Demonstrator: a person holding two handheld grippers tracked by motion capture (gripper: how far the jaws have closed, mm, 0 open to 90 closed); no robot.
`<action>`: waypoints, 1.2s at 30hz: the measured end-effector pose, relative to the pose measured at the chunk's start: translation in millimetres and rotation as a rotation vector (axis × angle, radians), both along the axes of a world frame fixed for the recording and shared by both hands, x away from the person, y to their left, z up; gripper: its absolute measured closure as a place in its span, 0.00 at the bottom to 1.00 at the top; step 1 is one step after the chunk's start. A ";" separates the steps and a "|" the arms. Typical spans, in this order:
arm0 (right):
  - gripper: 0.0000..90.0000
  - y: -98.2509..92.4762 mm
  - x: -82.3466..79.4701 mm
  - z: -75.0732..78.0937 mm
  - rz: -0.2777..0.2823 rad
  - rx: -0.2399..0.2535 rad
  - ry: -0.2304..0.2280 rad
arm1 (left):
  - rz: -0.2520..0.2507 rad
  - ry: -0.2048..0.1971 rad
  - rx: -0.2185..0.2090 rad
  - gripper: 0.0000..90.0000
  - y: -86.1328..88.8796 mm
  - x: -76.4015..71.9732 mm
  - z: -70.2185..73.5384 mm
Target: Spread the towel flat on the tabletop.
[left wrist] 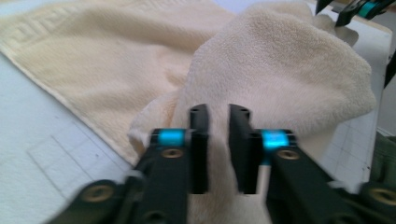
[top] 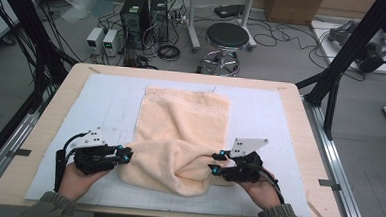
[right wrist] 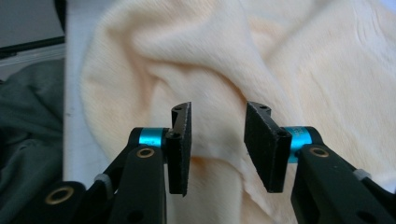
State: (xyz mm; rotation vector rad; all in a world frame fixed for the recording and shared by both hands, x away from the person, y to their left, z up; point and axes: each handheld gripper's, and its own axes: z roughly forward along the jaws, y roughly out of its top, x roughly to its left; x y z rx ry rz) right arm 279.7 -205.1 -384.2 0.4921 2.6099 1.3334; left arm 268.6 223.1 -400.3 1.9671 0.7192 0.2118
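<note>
two grippers work the near end of a cream towel (top: 182, 138) that lies on a pale mat (top: 106, 104) over the wooden table (top: 299, 144). at the left, the left gripper (top: 127, 155) sits at the towel's near left corner; in the left gripper view its jaws stand a little apart with a fold of cloth running up between them, and i cannot tell whether the pads press on it. in the middle, the near part of the towel is bunched and lifted into a hump, while the far part lies flat with its patterned band toward the far edge. at the right, the right gripper (top: 214, 162) is at the near right corner, jaws apart, with cloth in the gap but not pinched. the towel's long axis runs near to far. judging by this, a fold toward the far end is only begun: the corners are being gathered, and the carry over and flattening are left.
</note>
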 end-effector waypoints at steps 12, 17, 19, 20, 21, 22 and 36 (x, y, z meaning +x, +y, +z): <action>0.94 38.6 -3.3 -23.1 0.049 -0.173 -0.070 | -0.125 0.053 0.208 0.68 -27.6 -15.2 -37.7; 0.99 30.4 0.1 -20.3 0.033 -0.168 -0.036 | -0.125 0.035 0.233 0.91 -27.9 -14.1 -31.8; 0.99 24.1 -1.2 -15.4 0.025 -0.151 -0.042 | -0.110 0.018 0.211 0.91 -23.8 -15.0 -25.8; 0.99 19.5 -2.4 -11.6 0.018 -0.142 -0.039 | -0.101 0.013 0.187 0.92 -20.2 -15.2 -21.4; 1.00 14.3 -3.3 -7.2 0.007 -0.133 -0.047 | -0.081 0.001 0.158 0.92 -14.8 -15.5 -15.1; 1.00 7.1 -4.5 -1.0 -0.006 -0.116 -0.054 | -0.071 -0.008 0.137 0.92 -9.5 -15.1 -9.5; 1.00 -25.5 17.7 48.7 -0.157 -0.073 -0.149 | 0.099 -0.116 0.048 0.93 -8.4 37.7 46.6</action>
